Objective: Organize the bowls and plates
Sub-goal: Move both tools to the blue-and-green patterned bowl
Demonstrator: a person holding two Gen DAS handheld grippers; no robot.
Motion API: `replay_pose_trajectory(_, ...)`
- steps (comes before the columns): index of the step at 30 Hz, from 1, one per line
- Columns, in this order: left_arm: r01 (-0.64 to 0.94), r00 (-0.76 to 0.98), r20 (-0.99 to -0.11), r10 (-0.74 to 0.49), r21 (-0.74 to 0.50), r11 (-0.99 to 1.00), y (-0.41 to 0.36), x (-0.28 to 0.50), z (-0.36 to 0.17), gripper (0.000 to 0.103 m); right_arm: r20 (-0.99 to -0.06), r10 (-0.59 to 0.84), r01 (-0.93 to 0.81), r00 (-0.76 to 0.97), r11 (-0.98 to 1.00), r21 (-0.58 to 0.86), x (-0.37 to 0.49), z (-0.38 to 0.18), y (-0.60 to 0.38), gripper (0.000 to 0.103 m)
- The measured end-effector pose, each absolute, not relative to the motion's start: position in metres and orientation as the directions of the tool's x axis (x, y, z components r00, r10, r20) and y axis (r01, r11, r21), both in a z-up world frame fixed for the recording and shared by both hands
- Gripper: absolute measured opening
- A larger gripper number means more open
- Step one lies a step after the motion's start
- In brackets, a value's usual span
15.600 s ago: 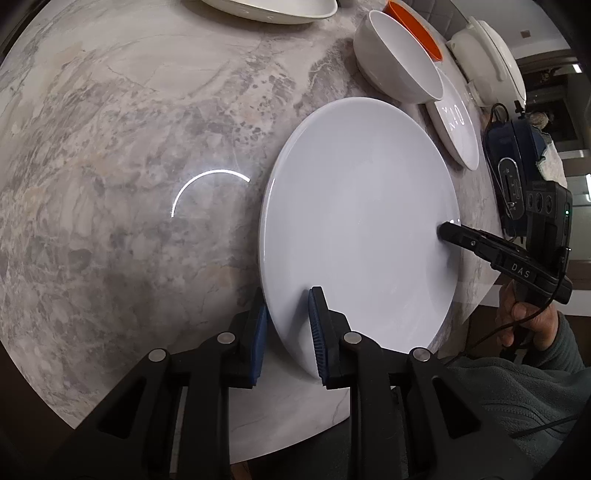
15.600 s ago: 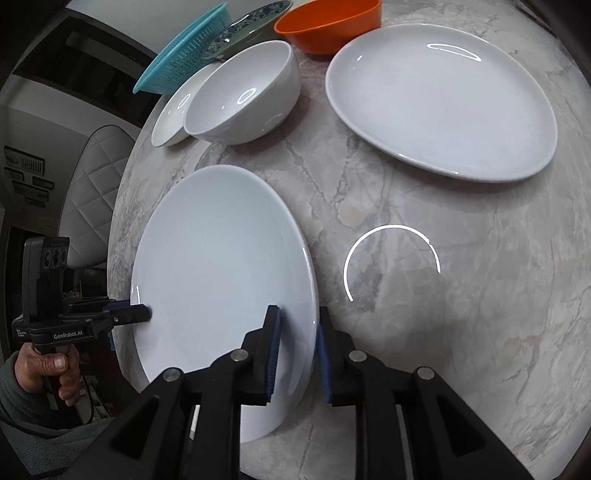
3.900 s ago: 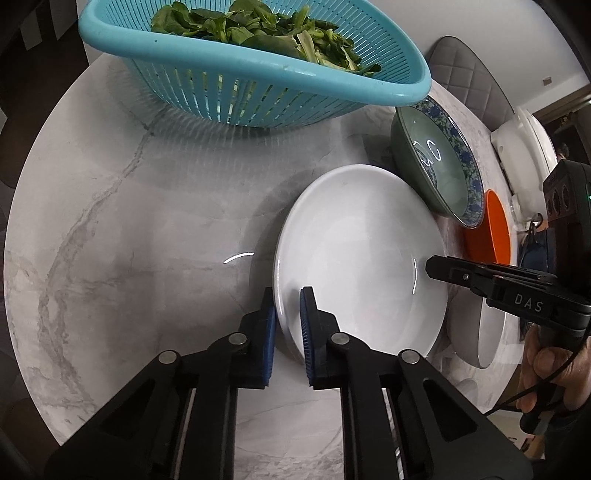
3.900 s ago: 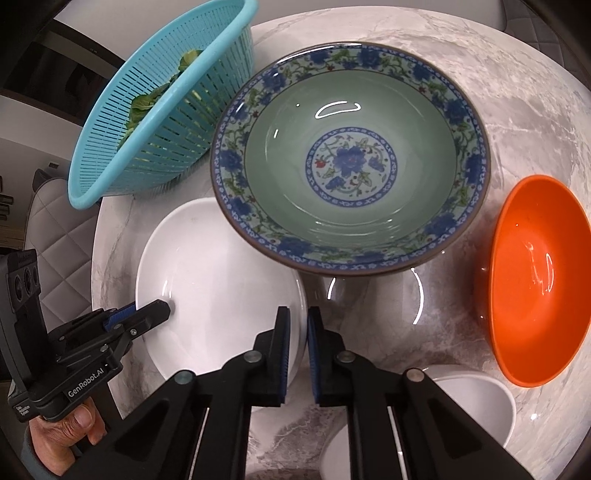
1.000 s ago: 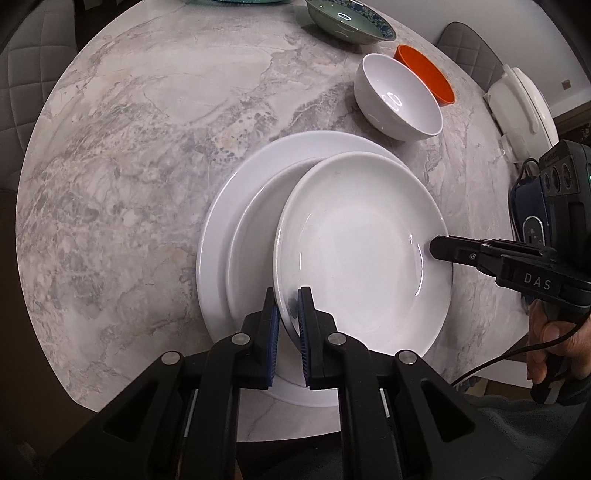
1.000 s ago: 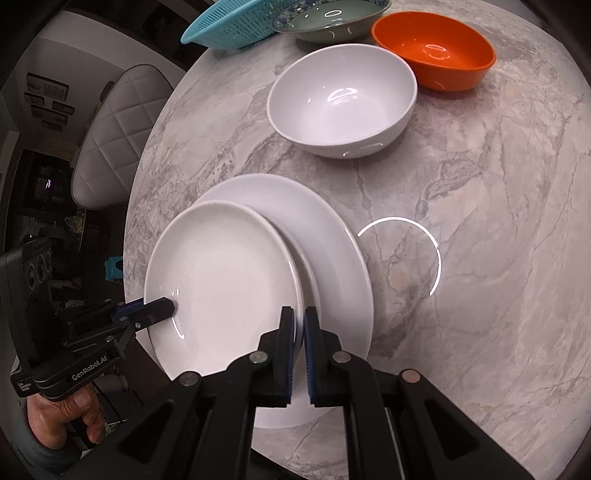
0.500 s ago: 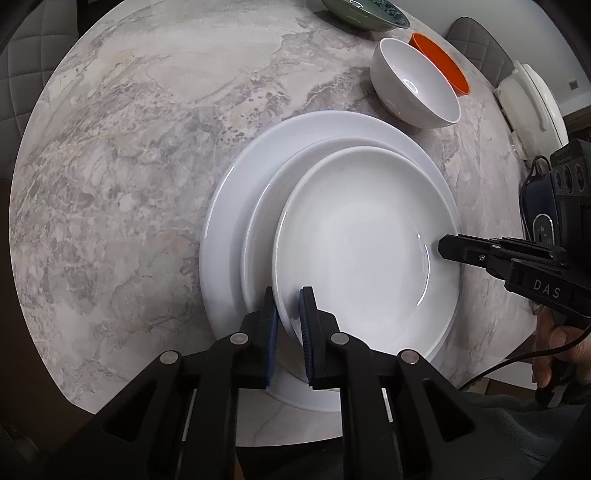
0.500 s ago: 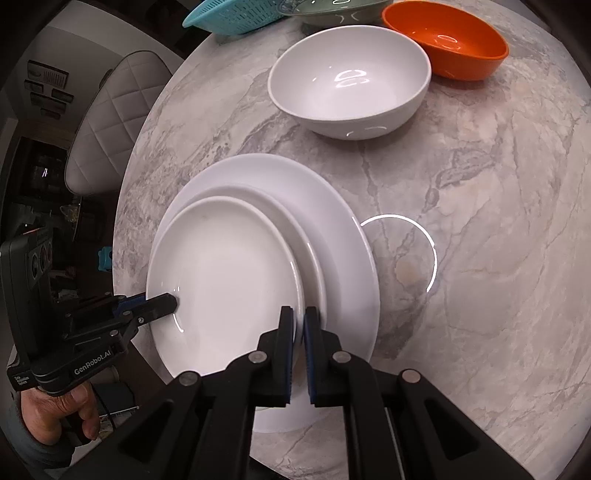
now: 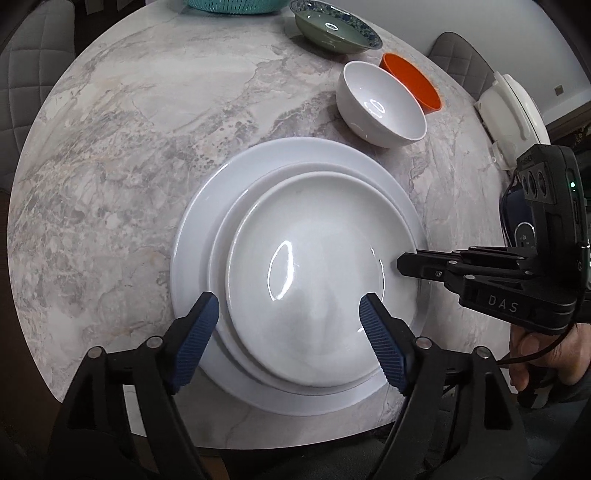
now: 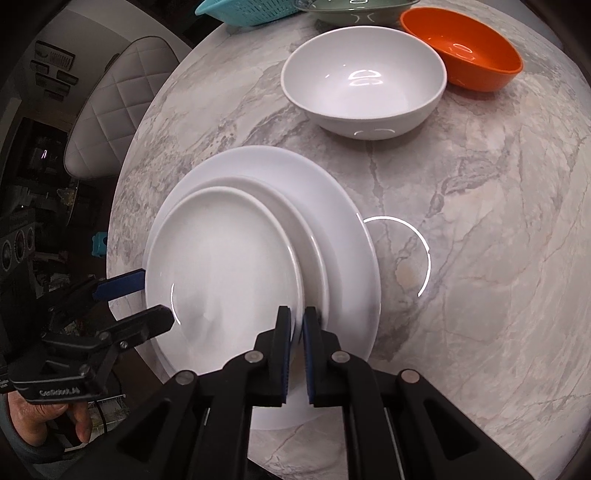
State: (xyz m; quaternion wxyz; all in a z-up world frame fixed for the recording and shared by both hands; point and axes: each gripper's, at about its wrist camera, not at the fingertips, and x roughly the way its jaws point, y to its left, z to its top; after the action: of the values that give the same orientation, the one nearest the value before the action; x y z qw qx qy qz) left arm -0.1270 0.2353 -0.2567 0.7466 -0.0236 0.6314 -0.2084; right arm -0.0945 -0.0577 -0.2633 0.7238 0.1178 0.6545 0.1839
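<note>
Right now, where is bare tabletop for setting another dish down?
Bare marble left of the plate stack, and more right of it, below the white bowl. Crowded at the far edge: orange bowl, green bowl, colander.

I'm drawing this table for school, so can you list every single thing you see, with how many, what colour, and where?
plates: three, white, stacked small on large at the table's near edge
white bowl: one, white, beyond the stack
orange bowl: one, orange, beside the white bowl
patterned bowl: one, green with a blue rim, far side
basket: one, turquoise, far edge
table: one, grey marble, round
chairs: quilted, pale, around the table
left hand-held gripper: black with blue pads, open over the stack
right hand-held gripper: black with blue pads, shut on the top plate's rim
</note>
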Motion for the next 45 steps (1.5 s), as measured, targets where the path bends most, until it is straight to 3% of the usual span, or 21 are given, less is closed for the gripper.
replay_pose_trajectory(8, 0.184, 0.219, -0.909, -0.353, -0.317, 0.93, 0.26, -0.127, -0.231, 0.078, -0.889, 0.45, -0.129, 0.086, 0.89, 0.438, -0.095, -0.265, -0.064, 0.013)
replay_pose_trajectory(10, 0.167, 0.241, -0.895, -0.376, -0.344, 0.924, 0.268, -0.126, -0.223, 0.078, -0.876, 0.475, -0.12, 0.087, 0.878, 0.464, -0.095, -0.264, -0.066, 0.02)
replay_pose_trajectory(14, 0.169, 0.265, -0.861, -0.433, -0.401, 0.9, 0.281, -0.114, -0.213, 0.081, -0.841, 0.522, -0.108, 0.143, 0.853, 0.511, -0.097, -0.248, -0.069, 0.058)
replay_pose_trajectory(15, 0.171, 0.266, -0.853, -0.449, -0.417, 0.893, 0.283, -0.109, -0.213, 0.088, -0.832, 0.528, -0.107, 0.171, 0.849, 0.517, -0.098, -0.241, -0.071, 0.065)
replay_pose_trajectory(17, 0.179, 0.275, -0.831, -0.483, -0.45, 0.875, 0.285, -0.099, -0.212, 0.1, -0.786, 0.571, -0.108, 0.237, 0.819, 0.563, -0.101, -0.224, -0.079, 0.067)
replay_pose_trajectory(20, 0.185, 0.267, -0.812, -0.518, -0.484, 0.855, 0.288, -0.081, -0.21, 0.102, -0.719, 0.594, -0.099, 0.36, 0.791, 0.603, -0.104, -0.199, -0.101, 0.075)
replay_pose_trajectory(27, 0.12, 0.212, -0.827, -0.521, -0.507, 0.853, 0.293, -0.021, -0.213, 0.102, -0.688, 0.499, 0.046, 0.527, 0.791, 0.61, -0.095, -0.165, -0.168, 0.075)
replay_pose_trajectory(31, 0.124, 0.273, -0.835, -0.477, -0.461, 0.879, 0.288, 0.019, -0.202, 0.101, -0.677, 0.457, 0.055, 0.577, 0.805, 0.59, -0.074, -0.146, -0.196, 0.075)
replay_pose_trajectory(38, 0.156, 0.312, -0.848, -0.428, -0.399, 0.904, 0.245, 0.082, -0.192, 0.101, -0.679, 0.476, -0.011, 0.558, 0.823, 0.568, 0.007, -0.139, -0.228, 0.075)
replay_pose_trajectory(45, 0.219, 0.301, -0.876, -0.376, -0.321, 0.922, 0.172, 0.146, -0.207, 0.1, -0.685, 0.573, -0.074, 0.45, 0.789, 0.61, 0.115, -0.169, -0.237, 0.075)
